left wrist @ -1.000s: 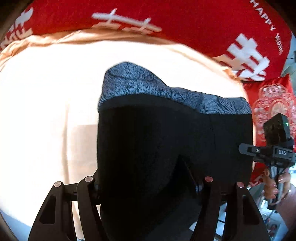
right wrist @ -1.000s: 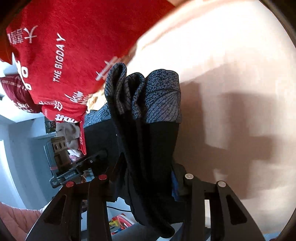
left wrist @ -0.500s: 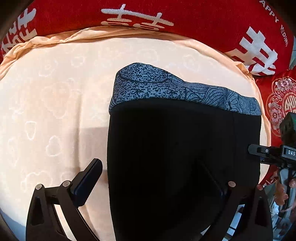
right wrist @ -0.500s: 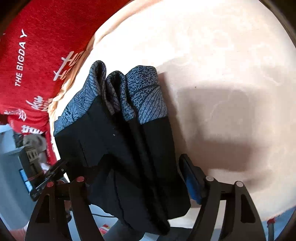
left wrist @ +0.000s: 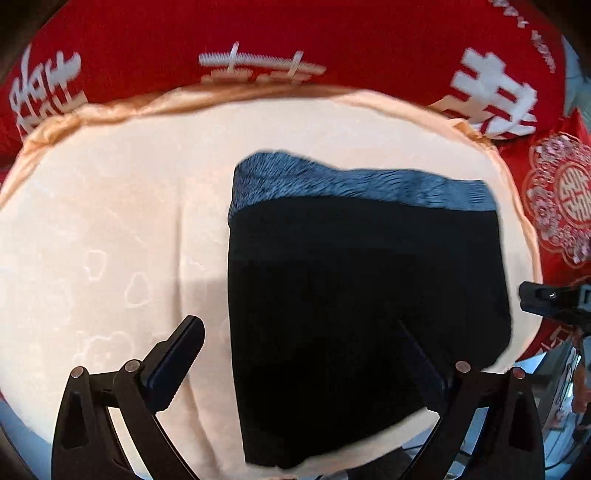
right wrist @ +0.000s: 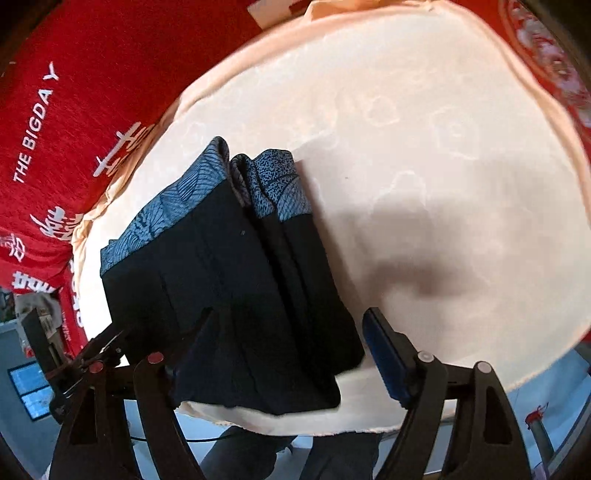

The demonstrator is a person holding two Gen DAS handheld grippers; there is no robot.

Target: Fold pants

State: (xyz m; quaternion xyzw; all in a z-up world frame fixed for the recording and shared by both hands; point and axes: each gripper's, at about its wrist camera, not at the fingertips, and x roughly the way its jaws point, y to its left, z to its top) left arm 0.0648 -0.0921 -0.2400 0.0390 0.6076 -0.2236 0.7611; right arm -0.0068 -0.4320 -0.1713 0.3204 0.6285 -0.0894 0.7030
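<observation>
On the cream cloth (left wrist: 110,221), folded pants (left wrist: 362,295) released, both grippers' jaws just opened.

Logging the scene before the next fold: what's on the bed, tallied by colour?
Black with blue-grey patterned band: 1, folded pants
Peach: 1, cloud-patterned cover
Red with white lettering: 1, blanket
Red with medallion print: 1, cloth
Total: 4

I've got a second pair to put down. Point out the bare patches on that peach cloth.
Bare: the wide stretch of peach cloth on the far side of the folded pants from the red blanket, and the strip between their patterned waistband and that blanket. Crowded: the cloth's near edge, under the pants and both open grippers.
</observation>
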